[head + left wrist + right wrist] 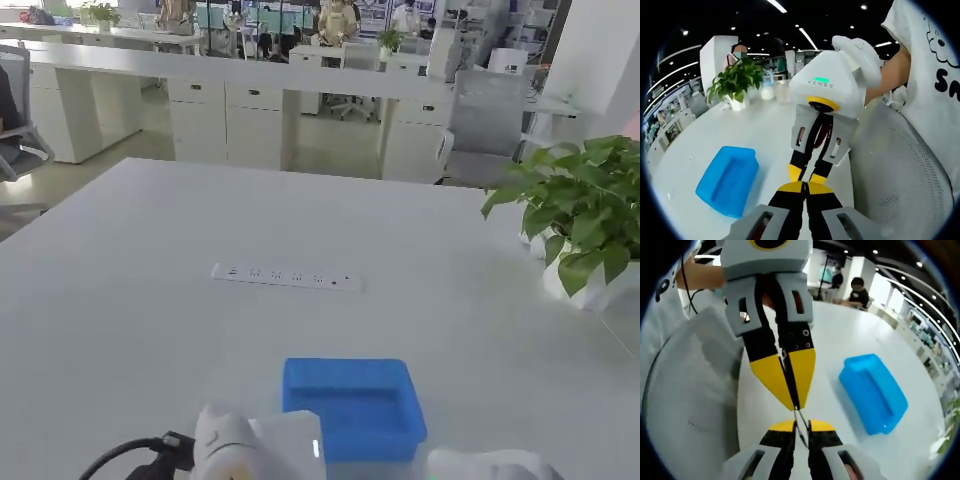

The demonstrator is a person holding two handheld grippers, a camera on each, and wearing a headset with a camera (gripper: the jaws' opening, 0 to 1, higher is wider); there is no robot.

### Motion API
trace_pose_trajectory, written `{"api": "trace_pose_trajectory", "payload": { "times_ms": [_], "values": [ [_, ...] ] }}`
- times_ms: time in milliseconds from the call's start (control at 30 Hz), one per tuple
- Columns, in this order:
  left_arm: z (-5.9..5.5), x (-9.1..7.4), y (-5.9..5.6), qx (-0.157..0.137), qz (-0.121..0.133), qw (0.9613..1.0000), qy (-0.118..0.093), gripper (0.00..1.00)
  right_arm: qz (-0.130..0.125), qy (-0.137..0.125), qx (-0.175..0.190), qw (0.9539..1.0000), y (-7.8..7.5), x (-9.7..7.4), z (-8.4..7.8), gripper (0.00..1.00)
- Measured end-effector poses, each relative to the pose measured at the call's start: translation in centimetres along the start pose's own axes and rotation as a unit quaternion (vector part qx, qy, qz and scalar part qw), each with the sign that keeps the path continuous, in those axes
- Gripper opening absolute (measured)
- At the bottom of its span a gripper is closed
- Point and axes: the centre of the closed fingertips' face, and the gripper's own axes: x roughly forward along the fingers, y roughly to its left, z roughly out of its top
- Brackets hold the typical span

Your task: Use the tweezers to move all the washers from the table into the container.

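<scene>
The white table (150,300) takes up most of the head view, with the plant (580,215) at 3 o'clock on its far edge. The blue container (345,367) sits at 6 o'clock, close to the person, open side up and with nothing in it. A power strip (287,277) lies flat at 12 o'clock from the container, well apart from it. In the right gripper view the left gripper (792,401) comes down from 12 o'clock and meets the right gripper (801,429) nose to nose above the table edge. The left gripper's yellow-tipped jaws are pressed together on the upper part of the tweezers (798,416). The right gripper's jaws seem drawn in tight on the lower legs, so each gripper has a pinch on the tool. The tweezers are thin, dark and straight. Their long axis runs from about 11 to 5 o'clock, in line with both sets of jaws. In that view the container lies at 3 o'clock from the tweezers, near but apart, long side toward them. In the left gripper view it lies at 8 o'clock. Neither gripper looks clearly nearer to it. Where the washers lie I cannot tell. I judge this a hand-over of the tweezers, with one pinch due to let go before any picking starts.
</scene>
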Motion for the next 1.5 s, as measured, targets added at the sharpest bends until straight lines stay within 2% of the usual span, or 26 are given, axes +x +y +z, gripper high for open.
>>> {"api": "trace_pose_trajectory", "payload": {
  "times_ms": [167, 233, 300, 433, 567, 667, 733, 900, 933, 1033, 1067, 1100, 1133, 1233, 1333, 1433, 1500],
  "values": [
    [-1.0, 0.8, 0.7, -0.005, 0.001, 1.0000, 0.008, 0.00, -0.005, 0.006, 0.012, 0.9999, -0.7, 0.7, -0.7, 0.06],
    [-1.2, 0.7, 1.3, -0.032, 0.004, 0.9995, -0.004, 0.00, -0.007, 0.004, 0.027, 0.9996, -1.0, 0.9, -0.7, 0.07],
    [-1.8, 0.6, 1.7, -0.036, 0.005, 0.9993, 0.000, 0.00, -0.008, 0.005, 0.030, 0.9995, -1.2, 1.2, -0.8, 0.07],
    [-3.1, 0.6, 1.9, -0.053, 0.002, 0.9986, 0.001, 0.00, -0.008, 0.011, 0.011, 0.9999, -1.0, 1.8, -0.9, 0.07],
    [-4.6, 0.9, 1.7, -0.083, -0.007, 0.9965, -0.003, 0.00, -0.001, 0.025, -0.014, 0.9996, -0.7, 2.4, -1.3, 0.08],
    [-6.4, 1.4, 1.9, -0.088, -0.003, 0.9960, 0.017, 0.00, 0.004, 0.029, -0.023, 0.9993, -0.5, 2.8, -1.5, 0.05],
    [-6.9, 1.6, 2.0, -0.098, -0.003, 0.9951, 0.018, 0.00, 0.002, 0.030, -0.029, 0.9991, -0.6, 3.0, -1.7, 0.05],
    [-7.2, 1.5, 2.4, -0.108, 0.007, 0.9939, 0.019, 0.00, 0.003, 0.040, -0.038, 0.9985, -0.6, 3.5, -2.0, 0.03],
    [-7.3, 1.4, 2.6, -0.109, 0.011, 0.9938, 0.020, 0.00, 0.001, 0.034, -0.043, 0.9985, -0.6, 3.5, -1.8, 0.03],
    [-7.5, 1.4, 3.7, -0.112, 0.041, 0.9924, 0.032, 0.00, 0.006, 0.036, -0.047, 0.9982, -0.6, 3.3, -1.9, 0.03],
    [-7.5, 1.3, 3.7, -0.106, 0.040, 0.9929, 0.034, 0.00, 0.006, 0.037, -0.046, 0.9982, -0.6, 3.3, -1.9, 0.03],
    [-7.4, 1.2, 3.7, -0.089, 0.035, 0.9949, 0.034, 0.00, 0.007, 0.037, -0.046, 0.9982, -0.6, 3.3, -1.9, 0.03],
    [-7.3, 1.2, 3.9, -0.083, 0.042, 0.9951, 0.033, 0.00, 0.007, 0.038, -0.052, 0.9979, -0.6, 3.2, -1.9, 0.03],
    [-7.9, 1.2, 3.0, -0.079, 0.007, 0.9950, 0.061, 0.11, 0.003, 0.033, -0.068, 0.9971, -0.8, 2.5, -1.7, 0.03],
    [-8.5, 1.2, 2.8, -0.065, -0.009, 0.9946, 0.080, 0.15, 0.004, 0.018, -0.073, 0.9971, -0.6, 1.6, -1.0, 0.02],
    [-8.6, 1.1, 2.7, -0.073, -0.032, 0.9932, 0.085, 0.14, 0.007, 0.010, -0.079, 0.9968, -0.3, 0.8, -0.6, 0.02],
    [-8.3, 1.2, 2.3, -0.082, -0.059, 0.9913, 0.083, 0.12, 0.012, 0.007, -0.090, 0.9958, 0.2, 0.5, -0.5, 0.02]
  ]
}}
